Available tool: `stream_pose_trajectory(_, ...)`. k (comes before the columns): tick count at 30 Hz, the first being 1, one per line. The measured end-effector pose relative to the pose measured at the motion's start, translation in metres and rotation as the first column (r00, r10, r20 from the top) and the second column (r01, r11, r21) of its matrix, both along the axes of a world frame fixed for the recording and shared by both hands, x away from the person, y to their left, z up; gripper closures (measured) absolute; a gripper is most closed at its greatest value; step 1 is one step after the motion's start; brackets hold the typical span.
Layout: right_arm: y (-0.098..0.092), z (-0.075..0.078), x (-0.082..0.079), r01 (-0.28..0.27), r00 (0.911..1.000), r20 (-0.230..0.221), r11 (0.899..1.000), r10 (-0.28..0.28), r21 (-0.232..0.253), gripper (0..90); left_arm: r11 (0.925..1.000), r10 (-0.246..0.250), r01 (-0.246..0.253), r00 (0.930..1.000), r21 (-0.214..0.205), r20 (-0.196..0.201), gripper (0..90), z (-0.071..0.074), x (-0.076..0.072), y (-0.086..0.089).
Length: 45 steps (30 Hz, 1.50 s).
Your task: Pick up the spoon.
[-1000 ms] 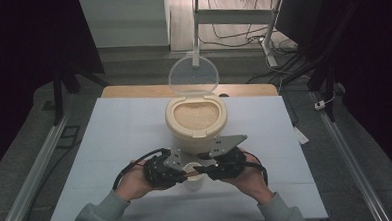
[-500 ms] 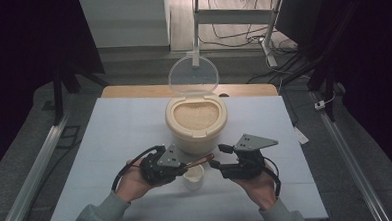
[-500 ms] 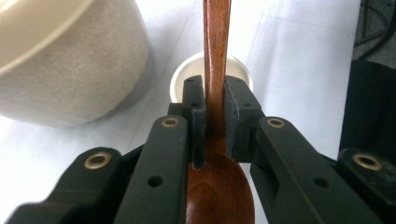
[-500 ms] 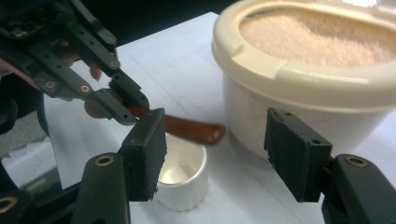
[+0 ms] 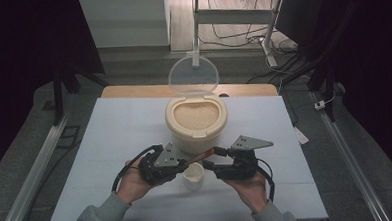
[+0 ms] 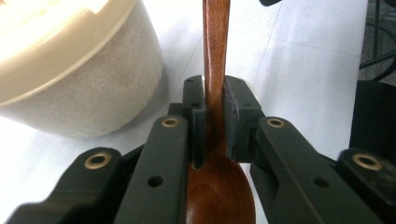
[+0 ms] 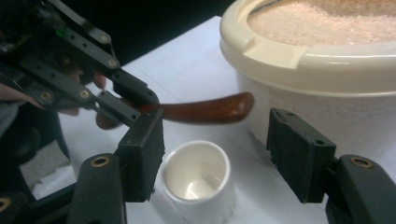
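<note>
Wooden spoon (image 6: 216,70) is clamped in the left gripper (image 5: 179,164), pads pressing the neck just above the bowl; handle points away toward the right gripper (image 5: 210,160). Handle hangs level above the small white cup (image 5: 194,173), not touching it. Right gripper jaws have just been opening and now stand wide, one at each side of the handle tip, apart from it. Cup stands upright on the white table (image 5: 110,134) between the two grippers, just in front of the cream container (image 5: 196,121). Container holds pale grain; its clear lid (image 5: 193,76) is tipped up behind it.
</note>
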State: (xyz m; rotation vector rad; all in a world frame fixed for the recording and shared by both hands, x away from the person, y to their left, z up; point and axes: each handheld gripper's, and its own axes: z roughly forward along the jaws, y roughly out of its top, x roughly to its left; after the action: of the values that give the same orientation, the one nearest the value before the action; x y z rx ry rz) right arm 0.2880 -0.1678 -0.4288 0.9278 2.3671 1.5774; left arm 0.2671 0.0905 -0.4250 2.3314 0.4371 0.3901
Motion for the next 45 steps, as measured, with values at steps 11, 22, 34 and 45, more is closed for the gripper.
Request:
stream_pose_trajectory(11,0.0094,-0.0079,0.0009,-0.008,0.9990,-0.042,0.995,0.012,0.095,51.1,0.9998,-0.018,0.018,0.9998,0.004,0.007,78.9,-0.0013,-0.0027,-0.0051)
stream_pose_trajectory(22,0.0081,-0.0070,0.0017,-0.073,0.9949,-0.053,0.975,0.086,0.207,70.4,0.9999,-0.011,0.011,0.9997,0.007,0.019,79.0,-0.0001,-0.0036,-0.0037)
stream_pose_trajectory(34,0.0102,-0.0060,0.0010,-0.121,0.9905,-0.027,0.949,0.135,0.292,80.4,0.9997,-0.012,0.011,0.9992,0.020,0.038,79.1,0.0003,-0.0057,-0.0055)
stream_pose_trajectory(45,0.0083,-0.0032,-0.0004,-0.128,0.9913,0.009,0.940,0.131,0.315,83.2,0.9991,0.001,0.000,0.9994,-0.043,0.034,75.6,0.0013,-0.0059,-0.0033)
